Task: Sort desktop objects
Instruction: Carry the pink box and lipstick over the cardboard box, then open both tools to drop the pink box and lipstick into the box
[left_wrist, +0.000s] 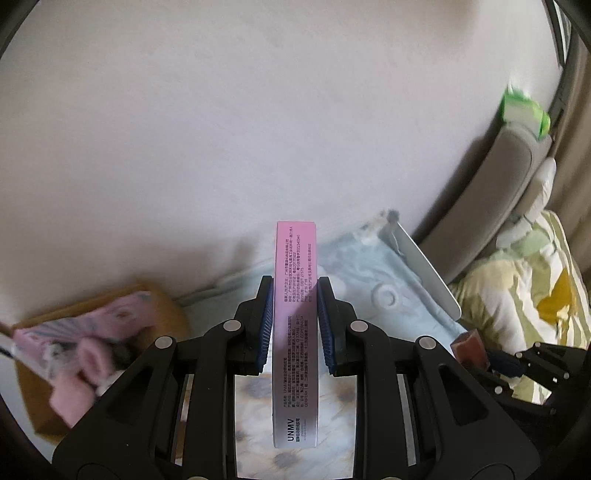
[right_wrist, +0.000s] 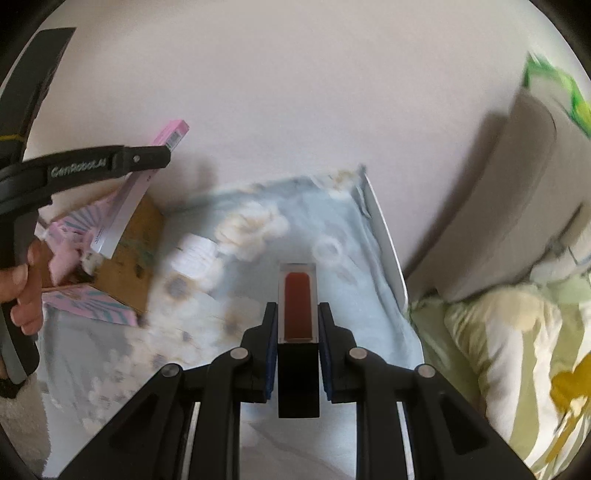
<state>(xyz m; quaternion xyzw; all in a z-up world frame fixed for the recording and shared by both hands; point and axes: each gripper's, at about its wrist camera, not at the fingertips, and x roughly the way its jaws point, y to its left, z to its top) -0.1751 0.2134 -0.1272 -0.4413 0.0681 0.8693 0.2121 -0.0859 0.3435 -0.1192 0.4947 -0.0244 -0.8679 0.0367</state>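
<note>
Left gripper (left_wrist: 294, 314): jaws clamped on the long faces of a slim pink carton (left_wrist: 294, 332); blue ribbed pads pressing both sides.
Pink carton: long rectangular cardboard box, pink fading to silver-grey, printed text along its side; held clear above the cloth surface, near the brown box.
Right gripper (right_wrist: 297, 328): jaws clamped on a lip gloss tube (right_wrist: 297, 306), pads on its two sides.
Lip gloss tube: square clear body with red-brown fill and a black cap towards the camera; held above the cloth near its right edge.
Carrying surface: pale blue floral cloth (right_wrist: 258, 258), soft and wrinkled, over a white tray-like board (right_wrist: 388, 251) whose right edge stands out bare.
Brown box (right_wrist: 140, 258): open cardboard at the cloth's left edge, holding pink packets (left_wrist: 74, 350); blurred.
Loose item: small white ridged object (right_wrist: 194, 258) on the cloth beside the brown box; kind cannot be told.
Open room: bare cloth between the brown box and the right edge; pale wall (left_wrist: 258, 110) behind.
Right margin: grey cushion (right_wrist: 517, 184) and green-yellow patterned bedding (right_wrist: 517, 369) just beyond the board's edge.
Hand (right_wrist: 22, 291): grips the left tool's handle.
</note>
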